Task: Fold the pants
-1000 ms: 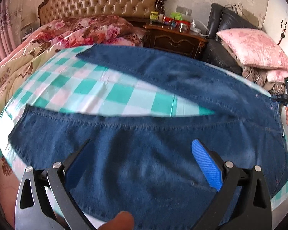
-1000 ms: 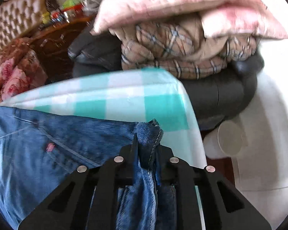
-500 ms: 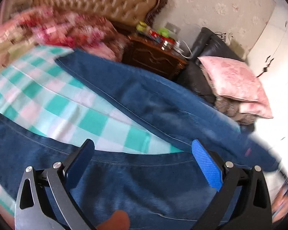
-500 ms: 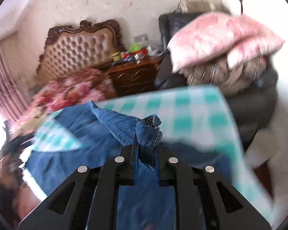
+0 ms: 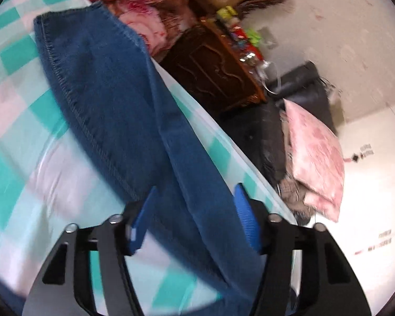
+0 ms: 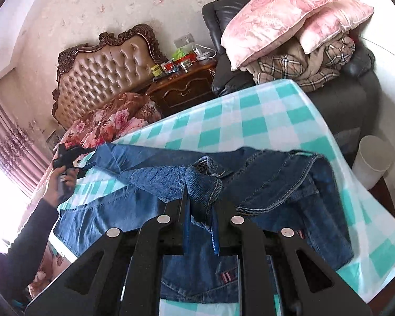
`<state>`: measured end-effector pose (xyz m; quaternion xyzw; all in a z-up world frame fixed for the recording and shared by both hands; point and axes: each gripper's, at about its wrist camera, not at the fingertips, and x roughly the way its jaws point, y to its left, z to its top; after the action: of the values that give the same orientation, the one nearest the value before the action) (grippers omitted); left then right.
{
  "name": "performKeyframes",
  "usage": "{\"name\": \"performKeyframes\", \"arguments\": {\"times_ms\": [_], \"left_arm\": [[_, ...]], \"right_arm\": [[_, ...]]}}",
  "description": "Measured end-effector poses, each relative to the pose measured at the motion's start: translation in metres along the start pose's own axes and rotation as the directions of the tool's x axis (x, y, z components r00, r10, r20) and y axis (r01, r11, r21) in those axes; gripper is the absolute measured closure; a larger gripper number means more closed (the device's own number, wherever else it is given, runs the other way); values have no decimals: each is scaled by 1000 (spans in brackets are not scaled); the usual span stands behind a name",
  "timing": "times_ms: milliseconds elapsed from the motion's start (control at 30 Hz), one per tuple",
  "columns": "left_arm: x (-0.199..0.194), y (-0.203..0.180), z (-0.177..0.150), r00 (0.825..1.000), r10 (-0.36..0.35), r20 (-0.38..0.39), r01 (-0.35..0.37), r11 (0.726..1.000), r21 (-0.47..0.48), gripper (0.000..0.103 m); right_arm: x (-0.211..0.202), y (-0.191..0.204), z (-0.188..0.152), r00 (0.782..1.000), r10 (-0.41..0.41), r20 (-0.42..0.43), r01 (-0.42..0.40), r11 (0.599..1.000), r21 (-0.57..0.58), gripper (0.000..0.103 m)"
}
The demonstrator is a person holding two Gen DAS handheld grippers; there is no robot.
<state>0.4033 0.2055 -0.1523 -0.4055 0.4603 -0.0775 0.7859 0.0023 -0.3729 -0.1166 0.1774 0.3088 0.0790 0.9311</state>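
Bed under a teal, white and pale pink checked sheet, smooth flat cotton, draped over the near corner. Blue denim jeans spread across the sheet: coarse twill, orange-tan topstitching along seams, waistband end bunched and rumpled by the right-hand corner, one leg lifted and twisted toward the far left. Same jeans in the left wrist view, a leg running diagonally over the checks, hem with stitched, slightly frayed edge at upper left, frame blurred. Tufted tan leather headboard with carved dark wood rim. Dark leather armchair beside the bed, loaded with a folded plaid blanket and two pink floral pillows stacked on top. Carved dark wood nightstand, top cluttered with small jars and packets, too small to identify. Red floral bedding heaped under the headboard. White cylindrical bin on the floor past the bed corner, contents not visible. Right gripper pinched narrow on a folded wad of denim seam. Left gripper with ribbed blue pads spread wide, straddling the leg, not clamped. Left gripper also seen from the right wrist view, held in a hand at the far left edge.
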Motion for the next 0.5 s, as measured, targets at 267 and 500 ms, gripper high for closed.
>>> {"name": "performKeyframes", "arguments": {"times_ms": [267,500], "left_arm": [[58,32,65,989,146,6,-144,984,-108,66],[36,34,84,995,97,28,-93,988,-120,102]], "right_arm": [[0,-8,8,1000,-12,-12,12,1000,9,88],[-1,-18,17,998,-41,-52,41,999,-7,88]]}}
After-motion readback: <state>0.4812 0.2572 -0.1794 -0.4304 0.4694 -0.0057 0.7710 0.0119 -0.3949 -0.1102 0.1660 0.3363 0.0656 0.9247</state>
